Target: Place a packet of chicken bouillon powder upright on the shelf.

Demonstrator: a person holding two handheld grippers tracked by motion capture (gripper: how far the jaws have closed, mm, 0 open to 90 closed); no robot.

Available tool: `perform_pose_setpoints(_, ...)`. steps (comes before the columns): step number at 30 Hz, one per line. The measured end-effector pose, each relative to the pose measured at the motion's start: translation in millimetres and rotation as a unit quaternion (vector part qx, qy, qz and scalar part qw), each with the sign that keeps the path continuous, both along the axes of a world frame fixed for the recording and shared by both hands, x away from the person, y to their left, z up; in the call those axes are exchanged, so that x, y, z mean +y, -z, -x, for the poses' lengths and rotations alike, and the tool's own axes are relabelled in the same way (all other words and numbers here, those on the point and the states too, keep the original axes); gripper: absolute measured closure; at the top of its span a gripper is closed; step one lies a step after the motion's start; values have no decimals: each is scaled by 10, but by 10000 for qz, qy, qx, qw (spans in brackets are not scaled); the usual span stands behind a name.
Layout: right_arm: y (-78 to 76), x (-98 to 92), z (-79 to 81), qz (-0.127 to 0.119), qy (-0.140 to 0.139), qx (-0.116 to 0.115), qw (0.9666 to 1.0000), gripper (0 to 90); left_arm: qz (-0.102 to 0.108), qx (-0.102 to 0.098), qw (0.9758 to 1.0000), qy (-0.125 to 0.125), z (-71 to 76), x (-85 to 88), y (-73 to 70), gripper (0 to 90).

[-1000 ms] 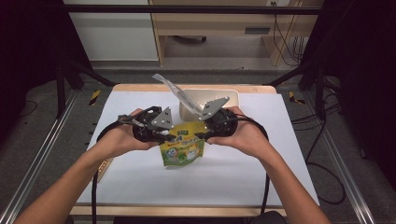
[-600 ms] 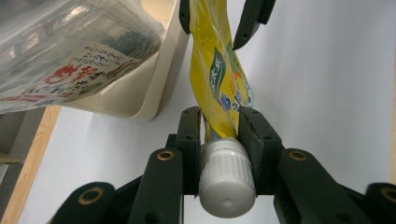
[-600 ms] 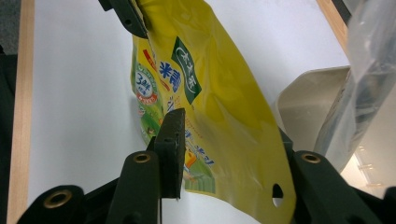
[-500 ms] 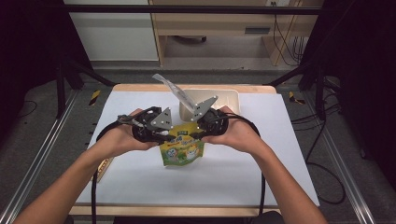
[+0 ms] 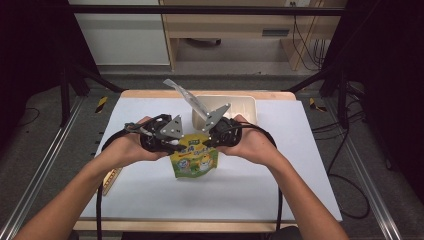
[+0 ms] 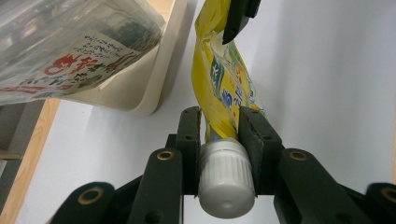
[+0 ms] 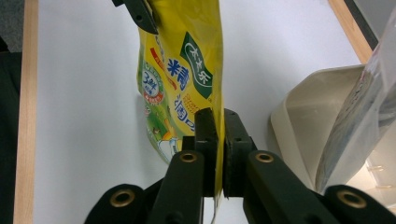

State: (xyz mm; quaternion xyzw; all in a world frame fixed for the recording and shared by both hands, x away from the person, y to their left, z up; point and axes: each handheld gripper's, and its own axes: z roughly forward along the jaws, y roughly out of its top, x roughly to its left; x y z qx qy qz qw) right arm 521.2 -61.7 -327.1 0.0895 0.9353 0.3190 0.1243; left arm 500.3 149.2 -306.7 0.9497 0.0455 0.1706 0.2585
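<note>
A yellow and green spouted drink pouch (image 5: 194, 159) hangs upright between the two hands, just above the white bench (image 5: 150, 185). The left claw (image 6: 219, 135) grips the pouch at the neck under its white ribbed screw cap (image 6: 226, 175). The right claw (image 7: 215, 135) has just been closing and now pinches the pouch's flat edge. Blue and white Chinese characters sit on a green badge; I cannot read them. Behind stands a cream plastic bin (image 5: 239, 107) holding a clear printed bag (image 5: 186, 95).

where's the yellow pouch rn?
High view: the yellow pouch hangs at table centre between the left gripper and right gripper, just in front of the cream bin.
</note>
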Motion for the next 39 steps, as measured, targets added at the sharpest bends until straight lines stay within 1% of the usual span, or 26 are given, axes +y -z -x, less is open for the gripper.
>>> perform_pose_setpoints(2, -2, -4, 1, -21, 23, -18, 10000, 899, 11, -9, 10000, -8, 2, 8, 7, 697)
perform_pose_setpoints(4, -9, -10, 0, -42, 40, 27, 10000, 900, 48, -42, 9999, -109, -3, 20, 9, 685)
perform_pose_setpoints(6, -19, -20, 2, -33, 18, 80, 10000, 900, 256, -49, 9994, -212, -11, 50, 2, 592)
perform_pose_setpoints(7, -23, -29, 9, -35, 58, 122, 9999, 900, 348, -41, 9990, -264, -6, 68, -10, 554)
perform_pose_setpoints(9, -40, -62, 19, 35, 119, 130, 9998, 900, 521, -107, 9979, -373, 7, 102, -25, 436)
perform_pose_setpoints(10, -52, -88, 23, 15, 178, 152, 9997, 900, 587, -112, 9974, -414, 17, 124, -33, 394)
perform_pose_setpoints(11, -52, -88, 23, 15, 178, 152, 9997, 900, 587, -112, 9974, -414, 17, 124, -33, 371)
perform_pose_setpoints(12, -90, -167, 41, 10, 312, 193, 9993, 900, 702, -119, 9962, -508, 40, 159, -35, 340)
perform_pose_setpoints(13, -104, -196, 50, -9, 362, 205, 9991, 900, 743, -161, 9955, -568, 50, 177, -35, 317)
perform_pose_setpoints(16, -169, -327, 95, -62, 530, 271, 9982, 900, 956, -175, 9924, -759, 83, 227, -6, 248)
perform_pose_setpoints(18, -207, -422, 127, -106, 650, 297, 9974, 900, 971, -172, 9909, -914, 108, 250, 41, 223)
perform_pose_setpoints(19, -226, -470, 146, -121, 739, 312, 9967, 900, 1000, -188, 9897, -1006, 123, 259, 74, 201)
perform_pose_setpoints(20, -242, -520, 159, -149, 797, 323, 9962, 900, 1037, -175, 9881, -1126, 136, 269, 120, 160)
perform_pose_setpoints(23, -281, -680, 186, -221, 1045, 359, 9936, 900, 1117, -133, 9838, -1396, 153, 295, 228, 128)
perform_pose_setpoints(24, -281, -680, 186, -221, 1045, 359, 9936, 900, 1117, -133, 9838, -1396, 153, 295, 228, 114)
perform_pose_setpoints(25, -305, -798, 197, -257, 1222, 361, 9915, 900, 1071, -167, 9812, -1598, 160, 313, 299, 111)
perform_pose_setpoints(26, -305, -798, 197, -257, 1222, 361, 9915, 900, 1071, -167, 9812, -1598, 160, 313, 299, 110)
perform_pose_setpoints(27, -334, -895, 210, -317, 1373, 353, 9894, 900, 1233, -77, 9763, -1774, 169, 337, 366, 108)
perform_pose_setpoints(29, -367, -972, 229, -342, 1515, 356, 9872, 900, 1282, 15, 9732, -1908, 170, 363, 429, 104)
perform_pose_setpoints(31, -410, -1052, 248, -363, 1671, 346, 9847, 900, 1255, -32, 9715, -2009, 183, 371, 504, 100)
perform_pose_setpoints(32, -435, -1088, 259, -385, 1759, 344, 9831, 900, 1311, -15, 9699, -2052, 190, 373, 548, 99)
perform_pose_setpoints(34, -494, -1160, 276, -421, 1919, 344, 9799, 900, 1350, 14, 9681, -2113, 204, 376, 642, 97)
perform_pose_setpoints(35, -530, -1195, 284, -426, 2027, 349, 9777, 900, 1360, -16, 9668, -2166, 213, 373, 691, 97)
perform_pose_setpoints(36, -564, -1228, 286, -450, 2109, 338, 9759, 900, 1354, -27, 9660, -2201, 221, 368, 743, 97)
perform_pose_setpoints(38, -635, -1282, 284, -472, 2274, 310, 9722, 900, 1380, 1, 9644, -2257, 236, 351, 854, 96)
perform_pose_setpoints(39, -671, -1306, 278, -486, 2397, 308, 9691, 900, 1362, 12, 9641, -2280, 243, 344, 907, 96)
